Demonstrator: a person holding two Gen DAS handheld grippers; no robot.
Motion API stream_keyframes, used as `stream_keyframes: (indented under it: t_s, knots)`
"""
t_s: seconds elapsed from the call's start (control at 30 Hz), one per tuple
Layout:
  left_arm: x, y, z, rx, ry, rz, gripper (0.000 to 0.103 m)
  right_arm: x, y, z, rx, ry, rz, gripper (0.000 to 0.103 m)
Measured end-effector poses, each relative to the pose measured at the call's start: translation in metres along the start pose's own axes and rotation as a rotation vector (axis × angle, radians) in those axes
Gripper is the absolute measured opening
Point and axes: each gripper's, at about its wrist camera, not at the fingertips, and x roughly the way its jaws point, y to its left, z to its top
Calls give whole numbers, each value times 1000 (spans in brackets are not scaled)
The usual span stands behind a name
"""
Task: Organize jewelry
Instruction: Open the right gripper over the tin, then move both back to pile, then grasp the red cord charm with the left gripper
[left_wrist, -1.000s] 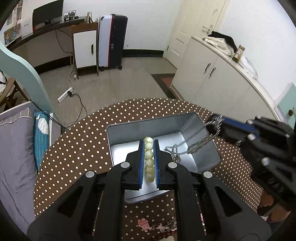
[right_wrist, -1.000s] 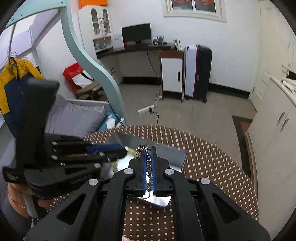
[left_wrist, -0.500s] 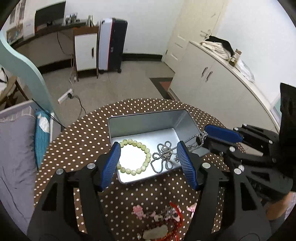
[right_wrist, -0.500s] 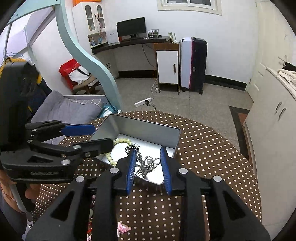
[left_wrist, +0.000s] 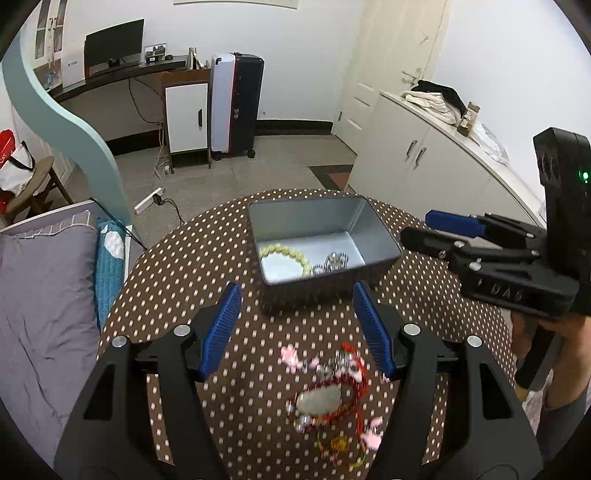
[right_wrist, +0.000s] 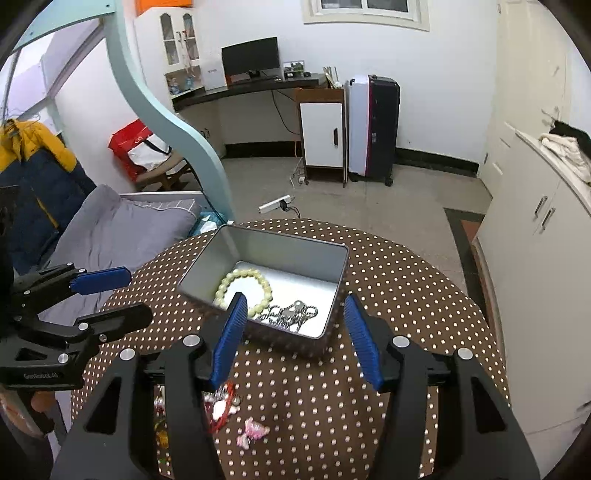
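Both grippers, left (left_wrist: 297, 326) and right (right_wrist: 295, 334), fingers wide, empty. Tin (right_wrist: 207, 266) at 12 o'clock holds bead bracelet (right_wrist: 258, 280) and chain (right_wrist: 291, 314); loose trinkets (left_wrist: 328, 387) on surface (right_wrist: 406, 280) at 6 o'clock.

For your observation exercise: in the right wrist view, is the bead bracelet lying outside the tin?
No, the bead bracelet lies inside the tin, beside the silver chain.

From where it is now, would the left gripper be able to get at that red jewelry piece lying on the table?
Probably yes. The left gripper is open and empty, and the red jewelry piece lies loose on the dotted tablecloth right below it, with nothing covering it.
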Motion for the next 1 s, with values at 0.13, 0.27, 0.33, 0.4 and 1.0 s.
stream_keyframes:
  t_s: [0.13,0.27,0.33,0.4,1.0]
  knots:
    - [-12,-2,-29,9,0,4,63,-15,8,-21,-15,-25,13,52]
    - [-14,-7,-59,25,21,6,63,-22,14,-54,-26,-21,23,52]
    - [-14,-9,-75,21,42,-7,63,-24,14,-73,-20,-12,39,52]
    - [-12,-10,-91,17,64,-14,63,-25,13,-93,-14,0,44,52]
    - [6,-38,-141,55,100,105,32,-40,25,-149,1,22,55,57]
